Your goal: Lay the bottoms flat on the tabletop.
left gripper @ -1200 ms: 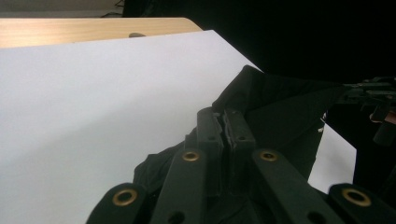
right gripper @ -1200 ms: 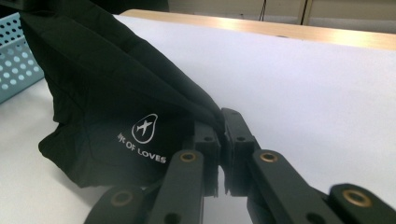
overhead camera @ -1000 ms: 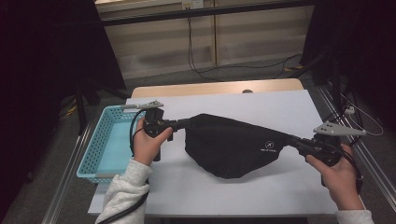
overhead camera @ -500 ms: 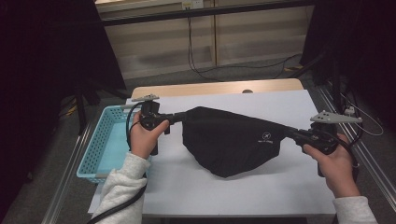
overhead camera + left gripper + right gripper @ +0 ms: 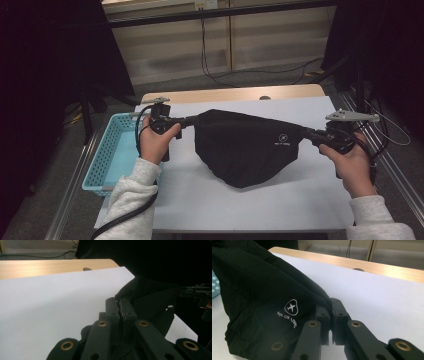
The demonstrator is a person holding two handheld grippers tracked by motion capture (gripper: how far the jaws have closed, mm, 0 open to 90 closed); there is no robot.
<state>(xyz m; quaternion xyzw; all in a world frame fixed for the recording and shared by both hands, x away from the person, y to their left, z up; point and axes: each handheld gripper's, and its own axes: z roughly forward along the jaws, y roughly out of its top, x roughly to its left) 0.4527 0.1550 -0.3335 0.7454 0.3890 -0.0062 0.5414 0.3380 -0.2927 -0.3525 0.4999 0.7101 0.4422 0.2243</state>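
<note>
From above, the black cloth (image 5: 247, 150) hangs stretched over the desk (image 5: 280, 205) middle between left gripper (image 5: 192, 120) and right gripper (image 5: 309, 134), while each gripper view shows fingers (image 5: 119, 312) clamped on a corner (image 5: 325, 302); soft, light, best held by corners.

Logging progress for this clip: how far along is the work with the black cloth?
Done: both corners are picked up. The left gripper and right gripper are each shut on an end of the black fabric garment with a small white aeroplane logo. In hand: it hangs stretched between them, its lower edge apparently on the white table. Left: laying it flat or folding; the light blue plastic basket holds nothing visible.
</note>
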